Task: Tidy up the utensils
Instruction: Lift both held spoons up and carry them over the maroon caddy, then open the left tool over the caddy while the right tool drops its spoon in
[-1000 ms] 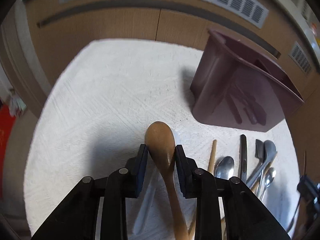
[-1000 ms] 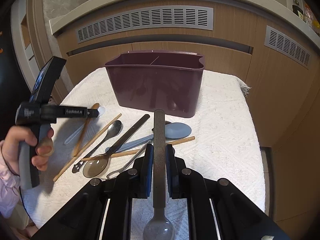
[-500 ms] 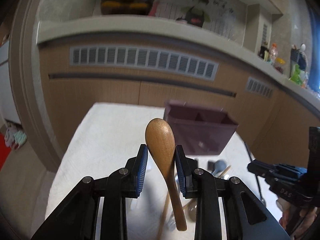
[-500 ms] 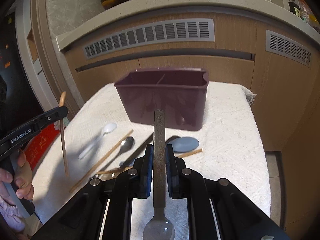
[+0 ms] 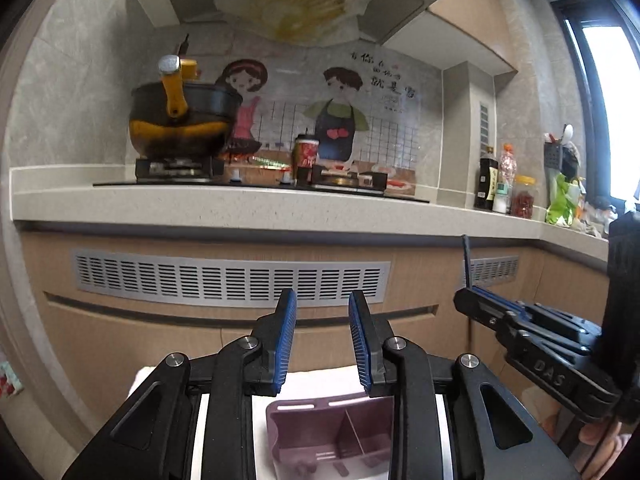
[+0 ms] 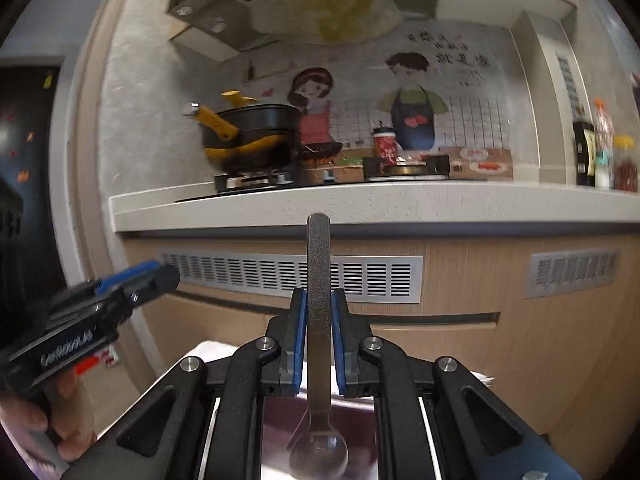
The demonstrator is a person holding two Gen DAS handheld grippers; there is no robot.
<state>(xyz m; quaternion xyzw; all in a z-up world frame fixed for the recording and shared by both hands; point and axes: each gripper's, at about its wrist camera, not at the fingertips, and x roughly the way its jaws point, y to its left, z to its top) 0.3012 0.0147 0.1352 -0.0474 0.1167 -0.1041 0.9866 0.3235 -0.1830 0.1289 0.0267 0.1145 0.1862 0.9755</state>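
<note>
My left gripper [image 5: 322, 338] is open and empty, held high above the maroon utensil caddy [image 5: 332, 436], whose divided inside shows below between the jaws. My right gripper [image 6: 319, 336] is shut on a dark metal spoon [image 6: 319, 280], handle pointing up and bowl hanging down over the caddy's maroon rim [image 6: 276, 408]. The right gripper also shows in the left wrist view [image 5: 476, 300], with the spoon handle [image 5: 466, 260] sticking up. The left gripper shows at the left of the right wrist view [image 6: 136, 280]. The wooden spoon is out of sight.
A kitchen counter edge [image 5: 240, 208] runs across ahead, with wooden cabinet fronts and a metal vent grille [image 5: 228, 280] below it. A pot [image 5: 180, 124] stands on the stove. The white cloth [image 5: 312, 380] under the caddy shows below.
Both grippers have lifted and tilted up over the caddy. My left gripper has opened and the wooden spoon is gone from it. The right gripper still holds the metal spoon.
</note>
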